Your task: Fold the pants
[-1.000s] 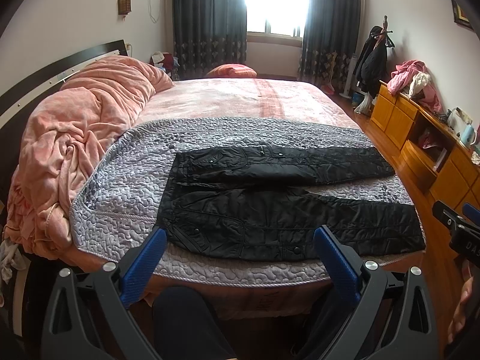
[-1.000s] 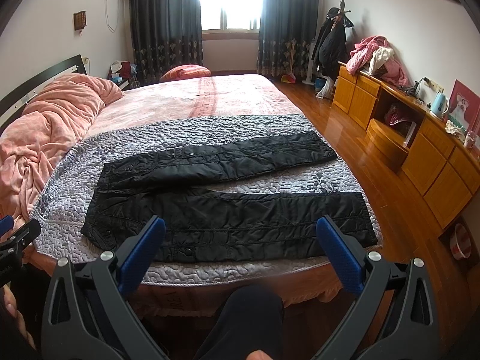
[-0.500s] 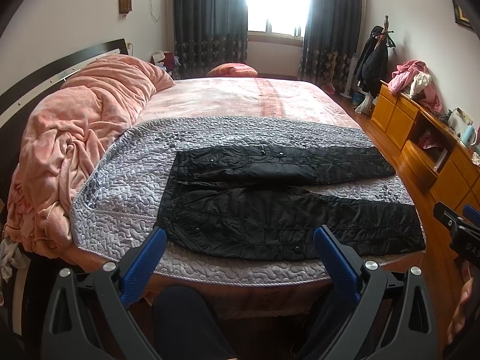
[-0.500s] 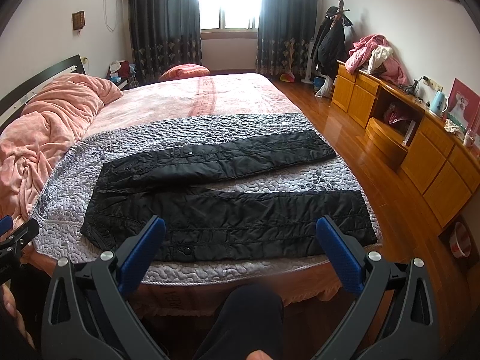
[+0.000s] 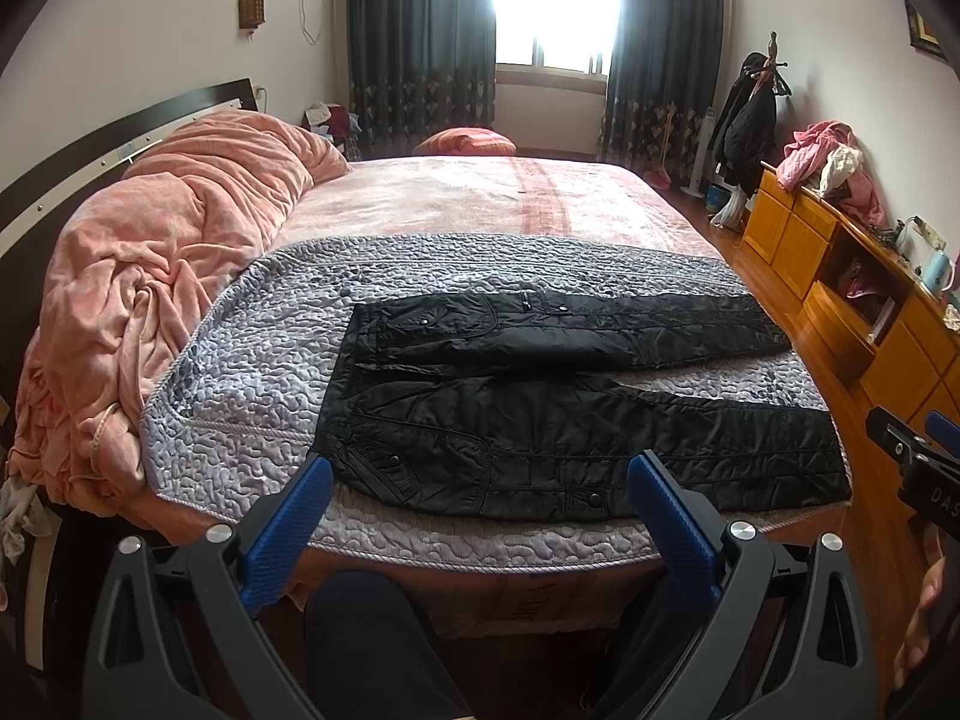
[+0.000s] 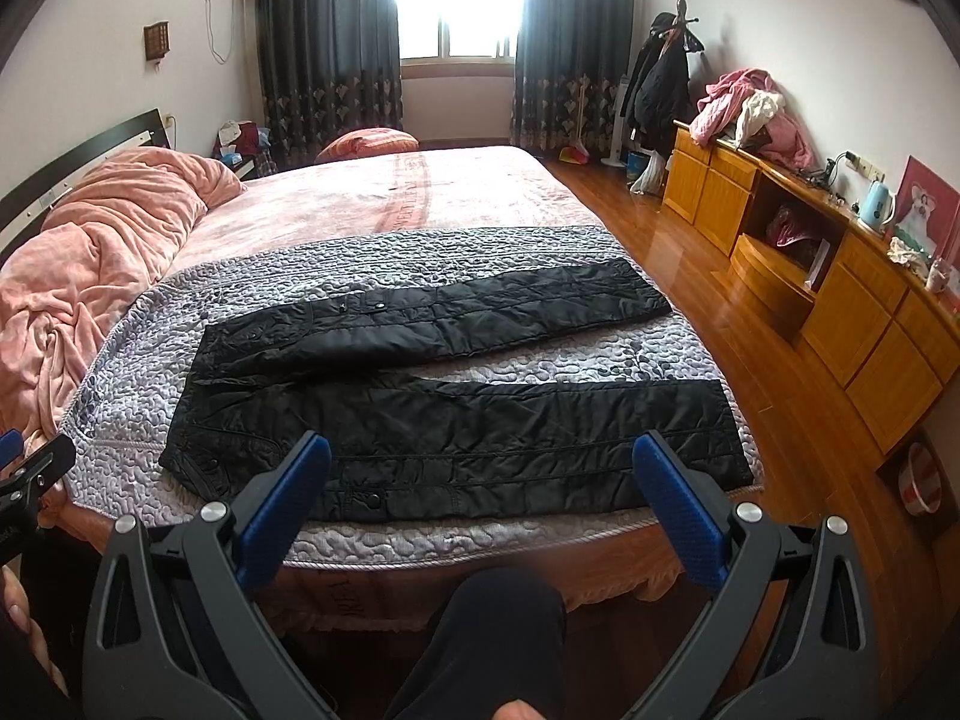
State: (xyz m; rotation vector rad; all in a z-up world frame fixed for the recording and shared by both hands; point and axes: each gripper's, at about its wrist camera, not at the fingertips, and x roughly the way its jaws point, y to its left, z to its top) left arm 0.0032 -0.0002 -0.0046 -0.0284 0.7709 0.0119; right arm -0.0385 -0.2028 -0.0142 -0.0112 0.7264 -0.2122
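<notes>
Left wrist view: the left claw [image 5: 474, 489] hangs wide open in front of the bed's near edge, its blue pads spread apart and touching nothing. Black quilted pants [image 5: 558, 408] lie flat on a grey quilted coverlet [image 5: 252, 372] across the near part of the bed [image 5: 480, 204], waistband toward 9 o'clock and both legs running toward 3 o'clock. The legs are spread in a narrow V, the farther one angling up toward 2 o'clock, with a strip of coverlet showing between them. A rumpled pink blanket [image 5: 162, 252] is heaped at 9 to 10 o'clock against the dark headboard. Wooden cabinets [image 5: 840, 276] line the wall at 3 o'clock, with pink clothes piled on top.

Right wrist view: the right claw [image 6: 480, 480] is likewise fully open and grips nothing, hovering just short of the mattress edge. From here the pants [image 6: 456, 426] fill the middle, the nearer leg's hem ending at about 3 o'clock near the coverlet's [image 6: 360, 264] edge. The tip of the left claw shows at the frame's 9 o'clock edge. A dark-clad knee [image 6: 498, 618] sits at 6 o'clock between the fingers.
</notes>
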